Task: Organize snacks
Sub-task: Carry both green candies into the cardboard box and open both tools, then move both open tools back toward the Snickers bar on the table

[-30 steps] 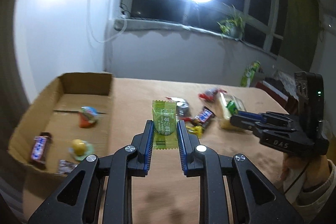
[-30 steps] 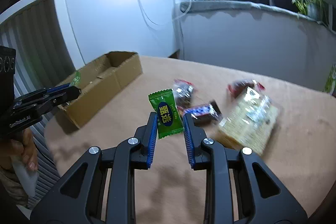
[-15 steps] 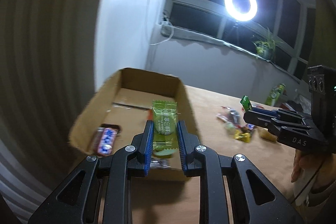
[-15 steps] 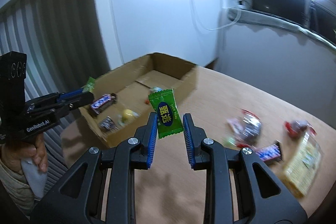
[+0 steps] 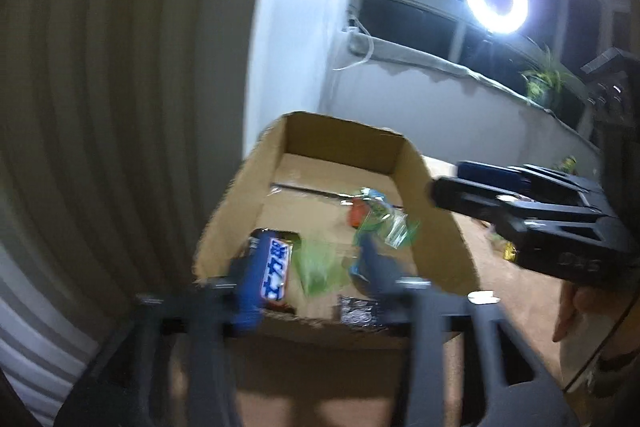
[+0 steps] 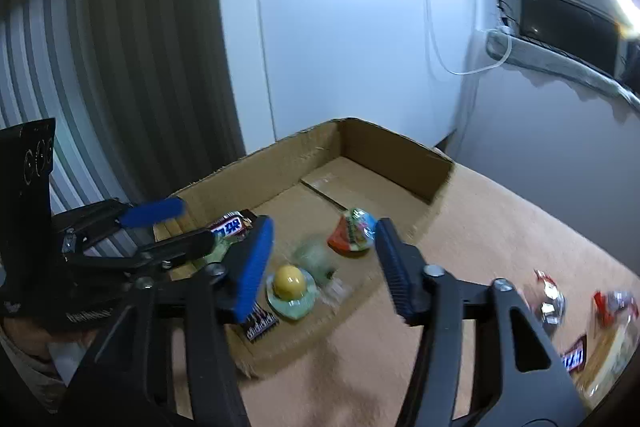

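Both my claws hang over the cardboard box (image 6: 384, 147) at the table (image 6: 500, 227) edge. My right claw (image 6: 324, 259) is spread wide and empty, a blurred green candy (image 6: 314, 257) lying below it in the box. My left claw (image 5: 308, 267) also looks parted, a green packet (image 5: 320, 263) smeared between its fingers, seemingly loose. The risk I see: both claws crowd one corner, so they could knock together or nudge the box off the edge.
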{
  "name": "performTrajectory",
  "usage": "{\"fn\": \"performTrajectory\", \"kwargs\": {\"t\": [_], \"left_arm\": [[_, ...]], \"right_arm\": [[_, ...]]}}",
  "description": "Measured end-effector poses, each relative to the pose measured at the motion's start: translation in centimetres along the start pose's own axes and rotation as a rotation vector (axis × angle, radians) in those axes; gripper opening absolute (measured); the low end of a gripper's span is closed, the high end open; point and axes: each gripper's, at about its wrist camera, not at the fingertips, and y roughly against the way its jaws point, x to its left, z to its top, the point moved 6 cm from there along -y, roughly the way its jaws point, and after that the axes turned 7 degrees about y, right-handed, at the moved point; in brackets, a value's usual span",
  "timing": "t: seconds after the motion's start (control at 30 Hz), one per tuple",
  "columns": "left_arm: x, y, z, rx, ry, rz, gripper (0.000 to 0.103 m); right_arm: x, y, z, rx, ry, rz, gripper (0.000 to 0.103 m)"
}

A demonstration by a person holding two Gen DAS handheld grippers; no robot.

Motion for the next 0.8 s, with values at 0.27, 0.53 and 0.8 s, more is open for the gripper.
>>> {"fn": "performTrajectory", "kwargs": {"t": [0.27,0.53,0.8], "left_arm": [[0.1,1.7,-0.1,-0.050,0.011,-0.011,0.071],[-1.0,3.1,-0.1,-0.067,0.001,-0.021,0.072],[-3.9,3.6,-0.2,-0.064,-0.045,-0.046,0.072]], "right_arm": [[-0.2,2.6,-2.2,-0.028,-0.014,-0.078,0.078],[-0.4,3.7,-3.6,-0.022,-0.048,-0.082,0.078],[-1.7,5.3,-4.8,-0.025,-0.073,-0.099,0.078]]}}
